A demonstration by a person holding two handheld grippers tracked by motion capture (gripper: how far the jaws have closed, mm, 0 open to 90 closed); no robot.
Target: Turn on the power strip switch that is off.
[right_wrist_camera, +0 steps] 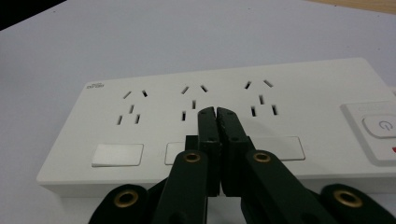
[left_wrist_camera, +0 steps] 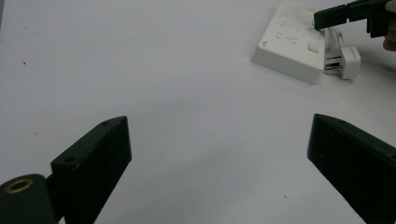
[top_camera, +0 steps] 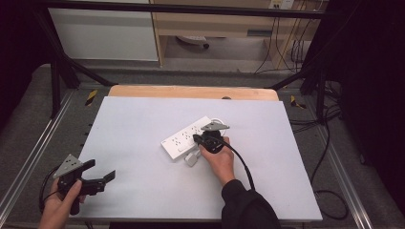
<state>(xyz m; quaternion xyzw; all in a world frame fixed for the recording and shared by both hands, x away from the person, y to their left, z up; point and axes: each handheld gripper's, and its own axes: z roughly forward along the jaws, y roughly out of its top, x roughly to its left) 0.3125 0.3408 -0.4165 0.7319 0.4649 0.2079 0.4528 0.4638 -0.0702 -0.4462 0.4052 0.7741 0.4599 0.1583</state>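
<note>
- The right gripper (top_camera: 199, 139) is clenched: in the right gripper view its two black jaws (right_wrist_camera: 217, 122) press together with nothing between them.
- Its closed tips sit over the white power strip (right_wrist_camera: 233, 116), at the middle group of sockets; whether they touch the surface I cannot tell.
- From this gripper, the strip's power button (right_wrist_camera: 380, 126) lies off to the right, and three flat white covers run along the near edge just below the tips.
- The left gripper (top_camera: 102, 180) is released, jaws spread wide with bare white table (left_wrist_camera: 163, 84) between them.
- It is held well apart from the power strip, which lies far ahead and to its right in the left gripper view.
- A white plug (left_wrist_camera: 344, 59) lies on the table touching the strip's near side, just below the right gripper's jaws.
</note>
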